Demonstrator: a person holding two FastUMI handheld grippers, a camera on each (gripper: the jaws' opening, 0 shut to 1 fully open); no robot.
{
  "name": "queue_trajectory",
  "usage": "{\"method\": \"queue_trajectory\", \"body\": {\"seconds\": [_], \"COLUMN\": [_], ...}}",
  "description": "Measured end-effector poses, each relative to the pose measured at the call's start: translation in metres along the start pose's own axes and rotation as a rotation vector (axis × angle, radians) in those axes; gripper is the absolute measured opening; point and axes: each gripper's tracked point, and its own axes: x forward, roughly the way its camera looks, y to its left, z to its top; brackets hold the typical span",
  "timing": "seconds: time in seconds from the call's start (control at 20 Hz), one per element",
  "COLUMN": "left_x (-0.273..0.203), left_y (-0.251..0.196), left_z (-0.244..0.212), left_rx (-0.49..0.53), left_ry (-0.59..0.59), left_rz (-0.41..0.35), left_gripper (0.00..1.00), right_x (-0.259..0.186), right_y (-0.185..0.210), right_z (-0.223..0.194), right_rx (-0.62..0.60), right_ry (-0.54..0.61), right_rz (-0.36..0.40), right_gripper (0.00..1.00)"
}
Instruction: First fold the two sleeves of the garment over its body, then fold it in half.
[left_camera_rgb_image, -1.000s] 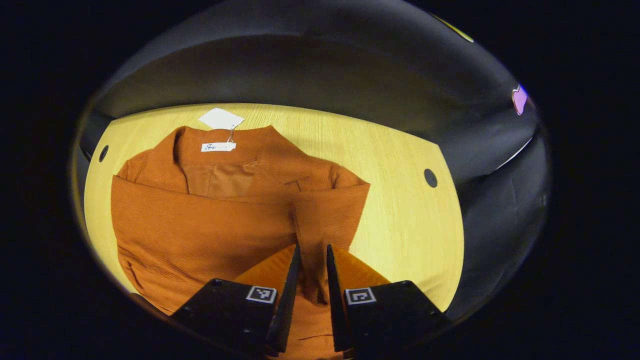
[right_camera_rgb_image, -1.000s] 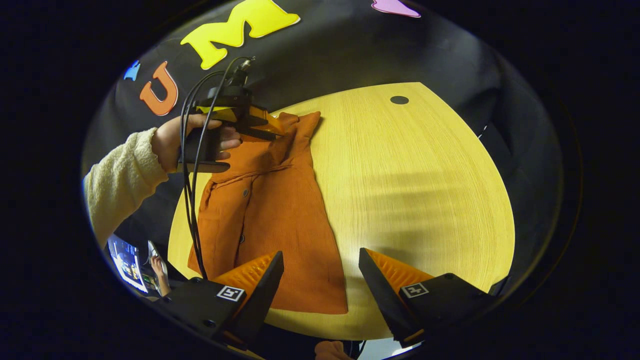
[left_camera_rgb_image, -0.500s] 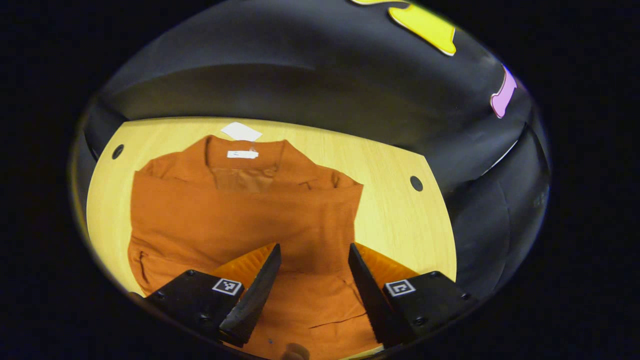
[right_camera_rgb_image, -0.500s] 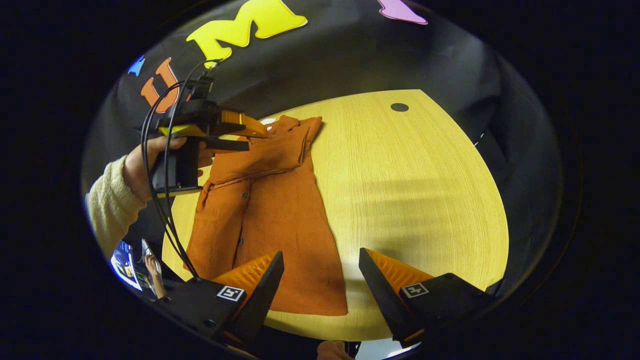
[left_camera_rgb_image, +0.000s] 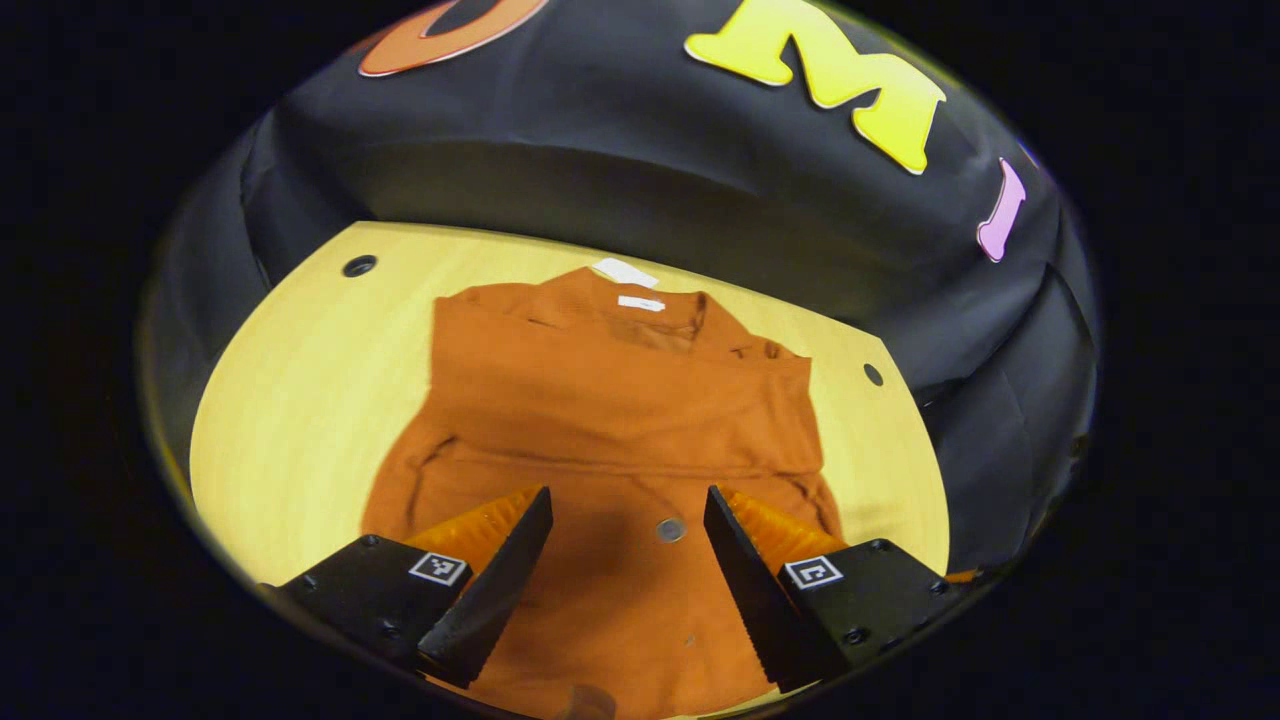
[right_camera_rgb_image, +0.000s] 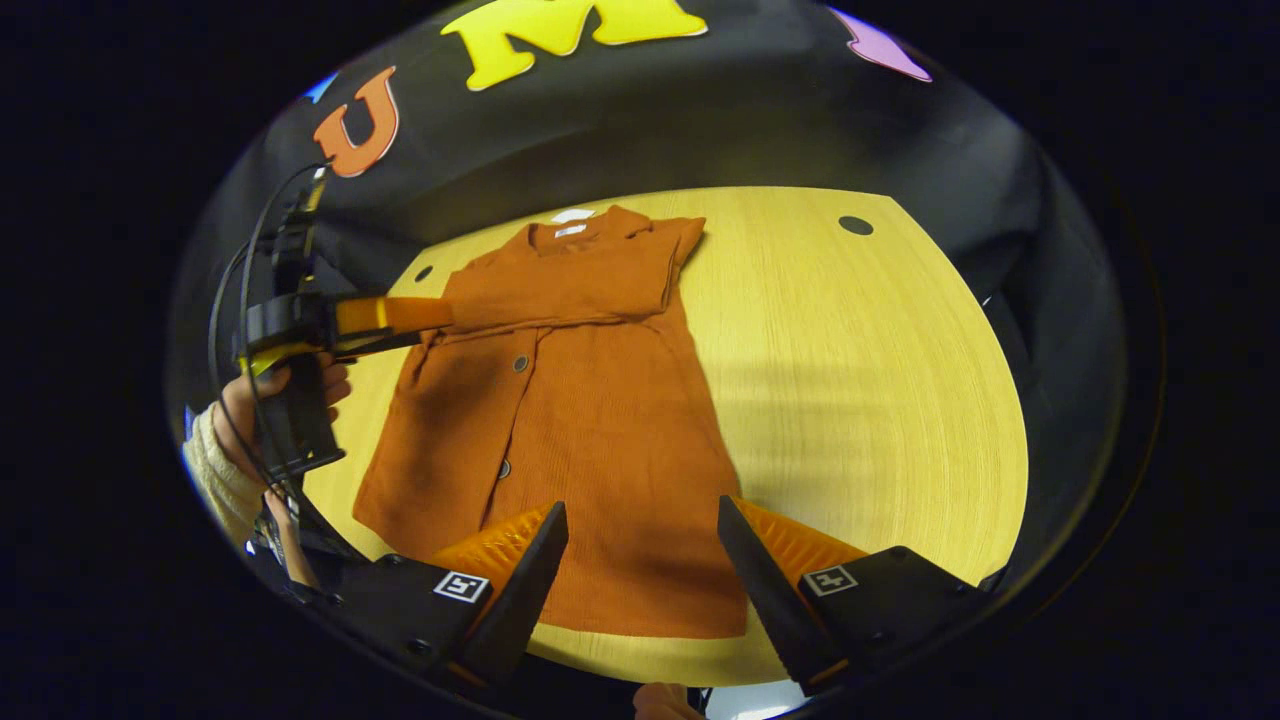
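Shirt (right_camera_rgb_image: 580, 400) lies flat on table (right_camera_rgb_image: 850, 380), collar at 12 o'clock. Sleeves now lie folded across chest. Left tongs (left_camera_rgb_image: 625, 540) just let go of sleeve, now wide apart, pulled back. Right tongs (right_camera_rgb_image: 640, 545) gape, hold nothing, above hem at 6 o'clock. Fold-in-half comes next.

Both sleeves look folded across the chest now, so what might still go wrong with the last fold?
The sleeves lie loosely across the orange garment, so lifting the hem might slide them off. Both the left tool and right tool are open and holding nothing; uneven grips could skew the fold. The garment sits near the table edge and might slip.
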Motion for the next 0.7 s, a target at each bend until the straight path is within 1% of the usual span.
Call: {"method": "queue_trajectory", "body": {"seconds": [0.1,0.25,0.3,0.35,0.4,0.55,0.65,0.7], "left_x": [-0.021,-0.058,-0.07,-0.08,-0.089,-0.109,-0.116,-0.115], "left_y": [0.045,0.106,0.128,0.149,0.167,0.206,0.22,0.223], "left_z": [-0.022,-0.065,-0.08,-0.093,-0.104,-0.115,-0.118,-0.127], "left_rx": [0.007,0.028,0.039,0.043,0.034,-0.028,-0.064,-0.075], "left_ry": [-0.017,0.007,0.019,0.042,0.057,0.057,0.072,0.086], "left_rz": [0.056,0.105,0.126,0.149,0.164,0.187,0.19,0.183], "left_gripper": [0.99,0.99,0.99,0.99,0.99,0.99,0.99,0.99], "right_x": [0.008,0.021,0.023,0.022,0.022,0.024,0.025,0.025], "right_y": [0.006,0.004,0.003,0.0,-0.002,-0.002,-0.007,-0.013], "right_z": [-0.009,-0.028,-0.034,-0.036,-0.039,-0.054,-0.065,-0.067], "right_rx": [-0.031,-0.079,-0.1,-0.12,-0.131,-0.125,-0.122,-0.127], "right_ry": [0.017,0.077,0.096,0.104,0.108,0.146,0.181,0.193], "right_rz": [-0.012,-0.056,-0.069,-0.082,-0.089,-0.077,-0.081,-0.093], "right_gripper": [0.97,0.98,0.94,0.98,0.98,0.97,0.97,0.98]}}
